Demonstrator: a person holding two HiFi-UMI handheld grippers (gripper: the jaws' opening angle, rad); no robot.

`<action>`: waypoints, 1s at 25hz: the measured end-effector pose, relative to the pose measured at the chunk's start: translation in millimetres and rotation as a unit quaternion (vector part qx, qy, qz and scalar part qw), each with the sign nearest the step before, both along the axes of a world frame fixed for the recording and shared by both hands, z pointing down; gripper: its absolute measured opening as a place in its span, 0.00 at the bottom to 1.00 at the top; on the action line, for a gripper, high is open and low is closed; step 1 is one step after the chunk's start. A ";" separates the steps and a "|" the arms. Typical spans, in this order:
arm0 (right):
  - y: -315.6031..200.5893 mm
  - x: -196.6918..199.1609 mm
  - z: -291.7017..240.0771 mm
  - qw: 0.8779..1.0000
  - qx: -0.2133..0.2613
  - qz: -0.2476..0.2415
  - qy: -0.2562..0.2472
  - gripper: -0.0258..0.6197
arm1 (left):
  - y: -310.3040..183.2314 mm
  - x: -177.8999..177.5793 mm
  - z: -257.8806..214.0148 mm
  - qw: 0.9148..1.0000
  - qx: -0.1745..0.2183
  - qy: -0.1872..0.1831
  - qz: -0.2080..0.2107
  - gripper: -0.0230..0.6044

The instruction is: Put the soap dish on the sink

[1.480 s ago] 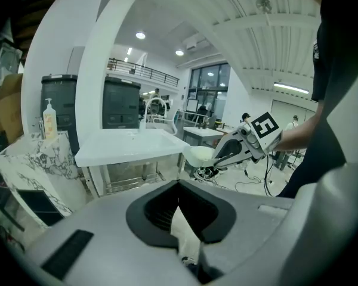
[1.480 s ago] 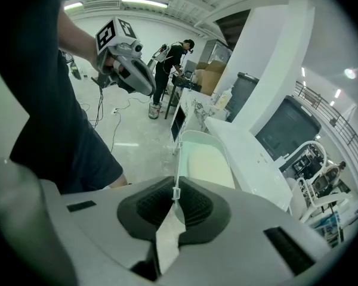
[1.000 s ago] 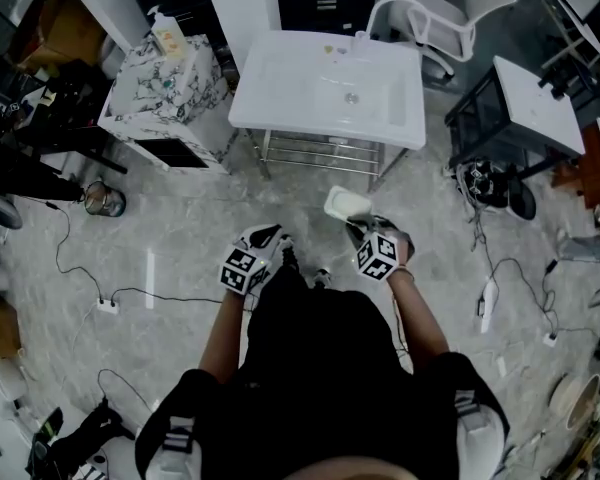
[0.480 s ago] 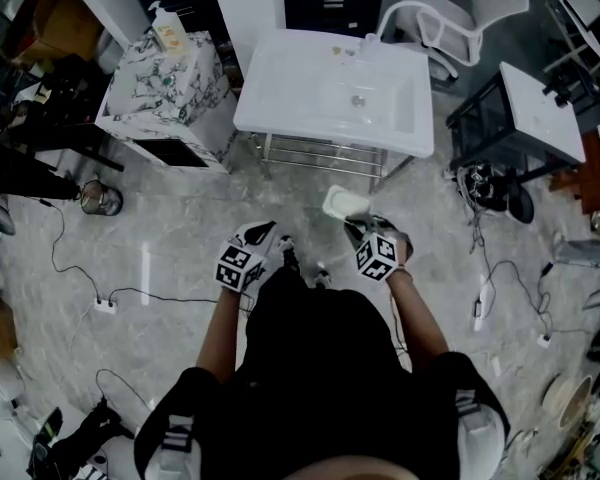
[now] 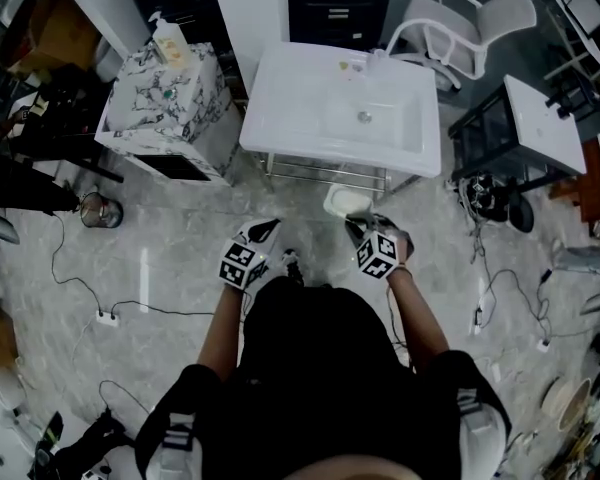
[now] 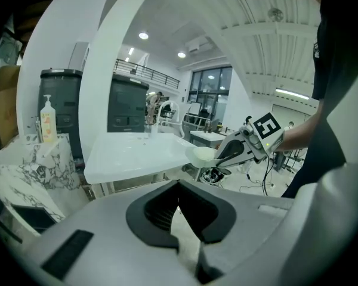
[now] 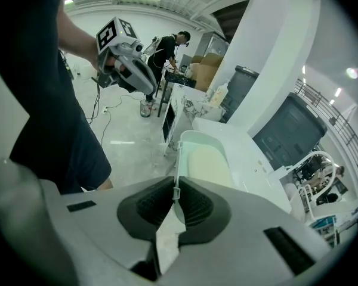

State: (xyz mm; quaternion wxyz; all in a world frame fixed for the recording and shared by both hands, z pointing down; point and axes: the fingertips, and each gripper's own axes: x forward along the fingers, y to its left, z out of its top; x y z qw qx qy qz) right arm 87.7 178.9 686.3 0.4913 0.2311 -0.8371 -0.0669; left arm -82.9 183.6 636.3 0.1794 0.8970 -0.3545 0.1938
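Observation:
A pale green soap dish [image 5: 346, 202] hangs over the floor just in front of the white sink [image 5: 290, 118]. My right gripper [image 5: 356, 224] is shut on the dish's near rim. In the right gripper view the rim of the soap dish [image 7: 206, 162] is pinched at the right gripper [image 7: 176, 190], with the sink [image 7: 250, 154] beyond it. My left gripper [image 5: 266, 231] is held beside it to the left, shut and empty. In the left gripper view the jaws of the left gripper [image 6: 179, 189] meet with nothing between them, and the dish [image 6: 203, 154] shows at the right.
A marble-patterned cabinet [image 5: 165, 93] with a pump bottle [image 5: 170, 36] stands left of the sink. A white chair [image 5: 465, 18] and a dark table with a white top [image 5: 530, 118] stand to the right. Cables [image 5: 80, 288] run over the floor. A metal rack [image 5: 325, 173] sits under the sink.
The person has moved toward the sink, which now lies closer to both grippers. The right gripper keeps its hold on the soap dish; the left stays shut.

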 end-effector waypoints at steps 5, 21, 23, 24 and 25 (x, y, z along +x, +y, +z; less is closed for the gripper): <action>-31.9 -8.1 -0.8 1.000 0.005 0.015 0.002 0.06 | -32.8 -10.2 2.0 1.000 0.004 0.002 0.010 0.04; -87.0 -33.8 5.7 0.999 0.006 0.045 0.005 0.06 | -103.5 -32.1 1.9 0.999 0.013 0.003 0.046 0.04; -89.1 -38.0 7.8 0.999 0.006 0.041 0.006 0.06 | -105.1 -36.4 4.1 0.999 0.011 0.004 0.043 0.04; -90.6 -39.7 8.5 0.999 0.006 0.039 0.007 0.06 | -105.7 -38.1 5.5 0.999 0.010 0.004 0.041 0.04; -92.3 -40.6 8.9 0.999 0.006 0.036 0.007 0.06 | -106.1 -39.0 6.6 0.999 0.008 0.005 0.039 0.04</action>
